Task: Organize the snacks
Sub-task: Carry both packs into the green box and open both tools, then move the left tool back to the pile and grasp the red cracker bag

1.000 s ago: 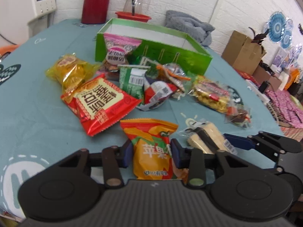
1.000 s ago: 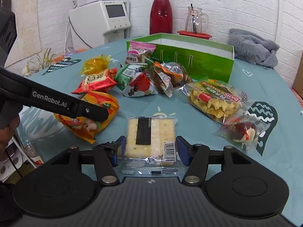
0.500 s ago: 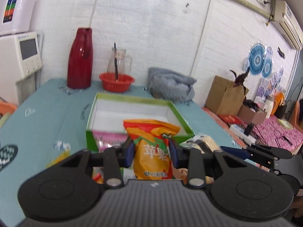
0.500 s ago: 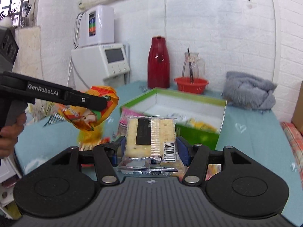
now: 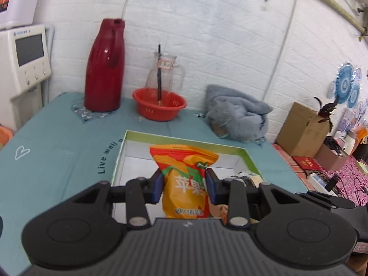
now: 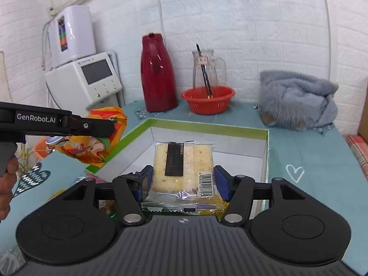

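Left gripper (image 5: 184,185): clenched on the orange-and-green crinkly snack bag (image 5: 184,179), blue pads pressing both sides, bag upright and in the air above the green-rimmed, white-lined cardboard box (image 5: 184,140).
Right gripper (image 6: 183,180): jaws wide, yet gripping the clear-wrapped square cracker pack with a dark label strip (image 6: 184,165) by its two edges, pack flat, held over the box's white floor.
Only in the left view: brown cardboard carton (image 5: 303,133) and pink patterned bedding off the table's right side; a corner of the cracker pack peeks past the right finger.
Only in the right view: the left gripper from the side with its printed arm, the bag hanging near the box's left wall, the person's hand (image 6: 7,184) on the handle, a white machine with a screen (image 6: 85,80).
Both views: tall red thermos jug (image 5: 104,66), red plastic basin (image 5: 159,107) with a glass pitcher behind it, grey fluffy cloth (image 5: 237,112), teal tablecloth (image 5: 57,138).
Change from a second ago: both packs were down on the cloth amid the snack pile; now they are lifted and carried forward to the box, and the pile has dropped almost out of view.
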{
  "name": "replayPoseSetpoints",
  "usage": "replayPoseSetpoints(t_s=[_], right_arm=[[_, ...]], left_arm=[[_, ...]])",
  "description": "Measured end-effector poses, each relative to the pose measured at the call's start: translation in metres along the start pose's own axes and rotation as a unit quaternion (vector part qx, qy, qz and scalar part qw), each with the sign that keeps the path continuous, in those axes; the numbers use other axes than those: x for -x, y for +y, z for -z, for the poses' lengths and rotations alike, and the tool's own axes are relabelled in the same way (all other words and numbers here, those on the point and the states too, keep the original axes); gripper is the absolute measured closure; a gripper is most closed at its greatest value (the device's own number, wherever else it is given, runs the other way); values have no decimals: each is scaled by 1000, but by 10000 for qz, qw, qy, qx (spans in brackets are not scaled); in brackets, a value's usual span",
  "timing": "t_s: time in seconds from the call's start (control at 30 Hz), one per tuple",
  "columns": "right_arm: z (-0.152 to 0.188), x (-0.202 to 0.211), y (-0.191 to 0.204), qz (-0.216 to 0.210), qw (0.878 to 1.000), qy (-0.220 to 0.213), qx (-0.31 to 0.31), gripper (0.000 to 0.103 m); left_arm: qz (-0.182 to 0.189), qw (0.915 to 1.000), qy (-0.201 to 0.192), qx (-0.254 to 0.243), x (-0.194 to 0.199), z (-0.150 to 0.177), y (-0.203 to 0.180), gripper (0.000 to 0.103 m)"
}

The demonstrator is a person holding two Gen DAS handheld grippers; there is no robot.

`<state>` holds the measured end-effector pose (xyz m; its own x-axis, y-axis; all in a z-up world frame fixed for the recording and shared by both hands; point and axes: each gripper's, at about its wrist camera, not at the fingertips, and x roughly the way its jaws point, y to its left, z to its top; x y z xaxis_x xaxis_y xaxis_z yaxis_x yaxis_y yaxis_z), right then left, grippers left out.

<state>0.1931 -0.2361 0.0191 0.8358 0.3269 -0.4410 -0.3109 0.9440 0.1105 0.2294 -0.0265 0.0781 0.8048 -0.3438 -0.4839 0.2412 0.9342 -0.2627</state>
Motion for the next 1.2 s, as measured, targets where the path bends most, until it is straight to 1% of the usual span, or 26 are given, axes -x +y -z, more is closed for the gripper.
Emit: replayPoseSetpoints(t_s=[0.07, 0.17, 0.2, 0.23, 0.27, 0.3, 0.33, 0.37, 0.4, 0.5, 0.57, 0.67, 0.83, 0.93, 1.07, 1.13, 1.2], right_arm=[[0, -15, -2, 1, 9999, 105, -70, 8], [-1, -37, -2, -30, 9997, 255, -61, 8], [0, -43, -1, -29, 9996, 292, -13, 6], [1, -48, 1, -40, 9994, 329, 76, 3], [2, -53, 4, -10, 9991, 355, 212, 0], [4, -56, 7, 57, 9986, 386, 367, 0], [6, -58, 11, 158, 9978, 405, 493, 0], [8, -60, 13, 248, 9971, 391, 599, 0], [10, -59, 15, 264, 9968, 346, 678, 0], [12, -59, 13, 115, 9970, 366, 674, 0], [10, -56, 11, 78, 9976, 377, 580, 0], [5, -43, 13, 93, 9978, 294, 584, 0], [-9, 6, 16, 34, 9986, -217, 475, 0], [-8, 42, 18, -78, 9977, -447, 507, 0], [9, 83, 20, -95, 9971, -597, 470, 0], [23, 99, 20, -183, 9970, -645, 383, 0], [39, 108, 19, -260, 9975, -590, 291, 0]], left_arm=[[-32, 9999, 134, 47, -15, -2, 8, 69], [-80, 9997, 228, 88, -31, -1, 15, 68], [-129, 9996, 202, 117, -35, 0, 17, 54], [-200, 9996, 127, 130, -36, 1, 19, 36], [-275, 9996, -21, 93, -36, 2, 20, 13], [-429, 9990, -146, -21, -36, 4, 20, 0], [-612, 9977, -242, -164, -36, 6, 19, 0], [-753, 9966, -229, -241, -37, 7, 18, 0], [-808, 9963, -177, -233, -38, 7, 19, 0], [-769, 9967, -172, -197, -36, 8, 23, 0], [-801, 9962, -230, -267, -31, 8, 20, 0], [-719, 9965, -281, -319, -17, 6, 15, 0], [-632, 9959, -539, -346, 25, 2, 0, 0], [-517, 9952, -682, -470, 54, 8, -11, 0], [-490, 9944, -753, -551, 91, 28, -19, 0], [-419, 9953, -719, -496, 108, 43, -17, 0], [-400, 9963, -617, -445, 120, 59, -13, 0]])
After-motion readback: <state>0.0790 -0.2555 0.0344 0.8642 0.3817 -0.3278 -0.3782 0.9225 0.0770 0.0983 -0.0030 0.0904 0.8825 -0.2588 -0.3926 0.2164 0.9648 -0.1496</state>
